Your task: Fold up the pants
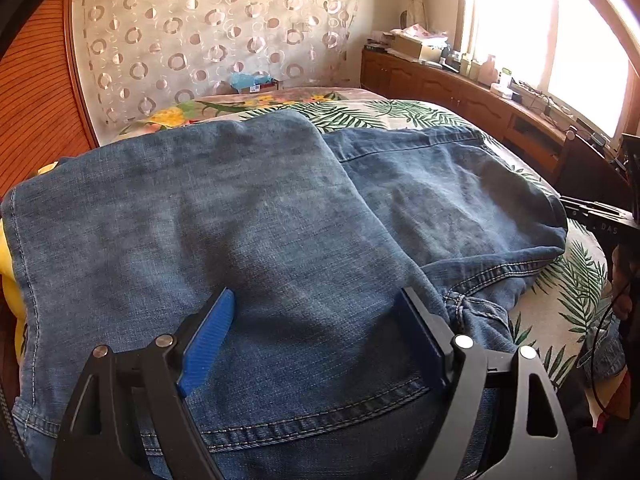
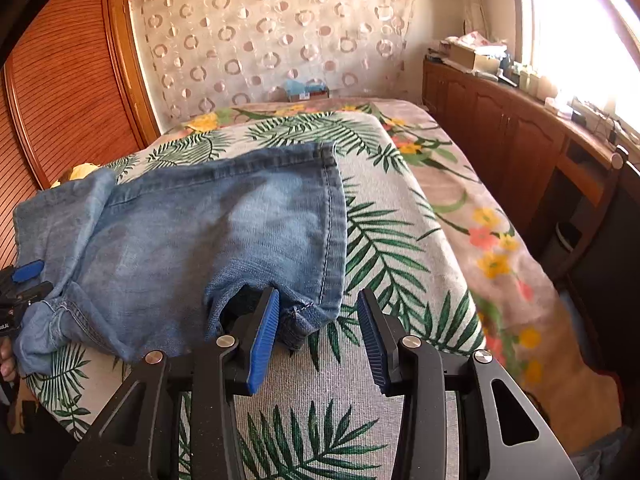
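Jeans (image 1: 248,216), part-folded on bed (image 2: 400,240): left gripper (image 1: 320,344) wide, empty; right gripper (image 2: 318,336) half-open, unclamped; grip corners squarely.

I see the pants (image 1: 280,216) as faded, matt blue denim with pale raised stitching. My left hand-held gripper (image 1: 316,340) is matt black plastic with ribbed blue pads and shiny metal rivets. The bed cover (image 2: 392,248) looks coarse woven cloth, leaf-printed. At ten o'clock, a glossy ribbed wooden wardrobe (image 2: 68,80).
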Available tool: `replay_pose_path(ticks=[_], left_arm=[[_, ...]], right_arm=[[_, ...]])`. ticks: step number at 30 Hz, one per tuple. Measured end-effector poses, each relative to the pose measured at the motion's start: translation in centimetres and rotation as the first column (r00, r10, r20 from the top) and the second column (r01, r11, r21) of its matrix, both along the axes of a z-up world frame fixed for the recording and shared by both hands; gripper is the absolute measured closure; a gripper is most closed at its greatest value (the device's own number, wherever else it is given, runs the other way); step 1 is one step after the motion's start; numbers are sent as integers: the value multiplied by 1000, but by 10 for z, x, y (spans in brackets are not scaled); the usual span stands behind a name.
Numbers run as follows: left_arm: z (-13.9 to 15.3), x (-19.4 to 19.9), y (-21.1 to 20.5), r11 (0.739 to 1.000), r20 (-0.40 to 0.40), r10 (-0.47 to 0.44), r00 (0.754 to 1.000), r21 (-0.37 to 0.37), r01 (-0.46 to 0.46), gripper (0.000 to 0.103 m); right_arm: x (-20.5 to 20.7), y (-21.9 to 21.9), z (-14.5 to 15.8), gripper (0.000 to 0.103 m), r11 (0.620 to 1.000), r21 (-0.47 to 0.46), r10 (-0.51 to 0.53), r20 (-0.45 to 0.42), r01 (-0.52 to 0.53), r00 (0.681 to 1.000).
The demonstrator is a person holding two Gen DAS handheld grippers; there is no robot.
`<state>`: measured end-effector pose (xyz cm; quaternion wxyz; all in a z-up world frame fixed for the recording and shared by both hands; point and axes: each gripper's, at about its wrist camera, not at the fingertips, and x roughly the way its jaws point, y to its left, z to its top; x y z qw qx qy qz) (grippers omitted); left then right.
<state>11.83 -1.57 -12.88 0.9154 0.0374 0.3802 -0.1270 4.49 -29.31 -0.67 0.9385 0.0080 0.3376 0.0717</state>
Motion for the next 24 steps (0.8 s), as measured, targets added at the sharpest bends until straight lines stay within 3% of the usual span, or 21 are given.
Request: replay_pose_path(ticks=[7, 12, 15, 24], left_arm=[[1, -3, 1, 1000, 1, 1, 1000, 3, -1, 20], [3, -4, 7, 1000, -18, -6, 1000, -11, 6, 20], [9, -7, 12, 1000, -29, -14, 999, -26, 13, 20], [38, -27, 39, 998, 37, 30, 999, -52, -28, 20]], right_arm=[[6, 4, -1, 61, 999, -39, 14, 1, -14, 1000], [3, 1, -1, 89, 998, -38, 52, 8, -51, 999], [4, -2, 2, 95, 998, -17, 55, 20, -54, 998], [-11, 17, 70, 96, 986, 11, 161, 188, -166, 969]])
